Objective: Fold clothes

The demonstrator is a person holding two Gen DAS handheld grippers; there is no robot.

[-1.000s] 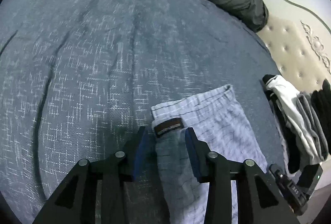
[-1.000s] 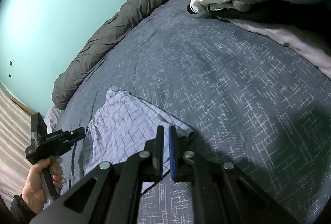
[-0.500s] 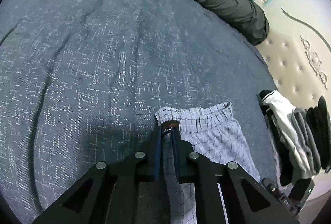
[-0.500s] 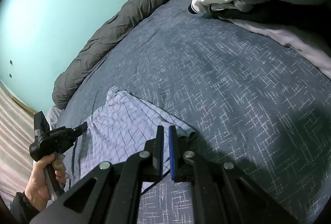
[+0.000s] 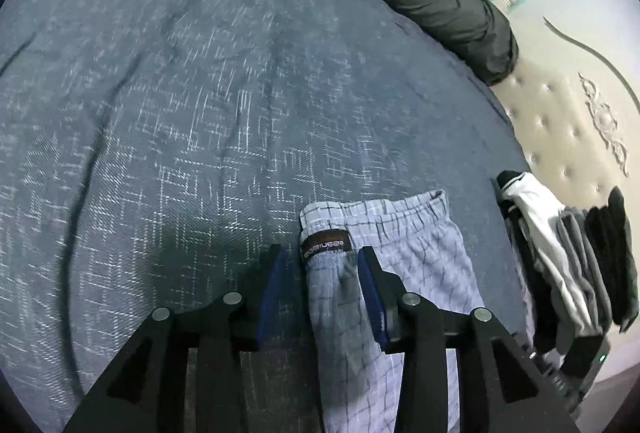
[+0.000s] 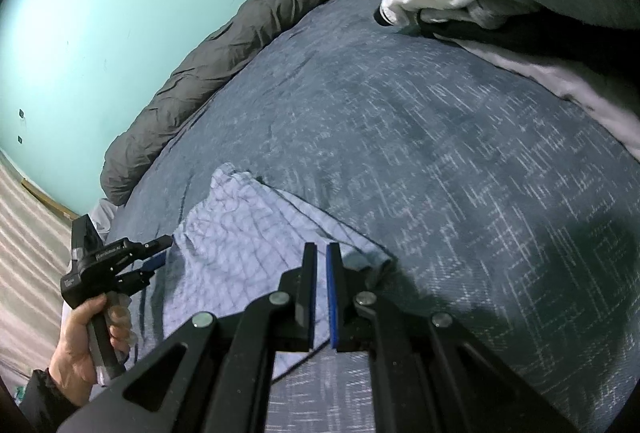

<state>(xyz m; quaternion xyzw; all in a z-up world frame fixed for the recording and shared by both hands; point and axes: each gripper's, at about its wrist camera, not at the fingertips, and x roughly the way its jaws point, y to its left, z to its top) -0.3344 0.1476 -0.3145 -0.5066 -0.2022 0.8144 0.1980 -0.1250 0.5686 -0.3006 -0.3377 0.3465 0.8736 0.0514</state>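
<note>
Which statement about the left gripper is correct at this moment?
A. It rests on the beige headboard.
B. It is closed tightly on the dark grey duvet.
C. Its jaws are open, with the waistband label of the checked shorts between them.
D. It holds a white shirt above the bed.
C: in the left wrist view the left gripper has its jaws spread apart, and the labelled waistband of the checked shorts lies between them on the bed.

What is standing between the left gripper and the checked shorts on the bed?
Nothing visible. The left gripper is open, and the waistband corner of the checked shorts already lies between its pads, on the blue bedspread.
</note>
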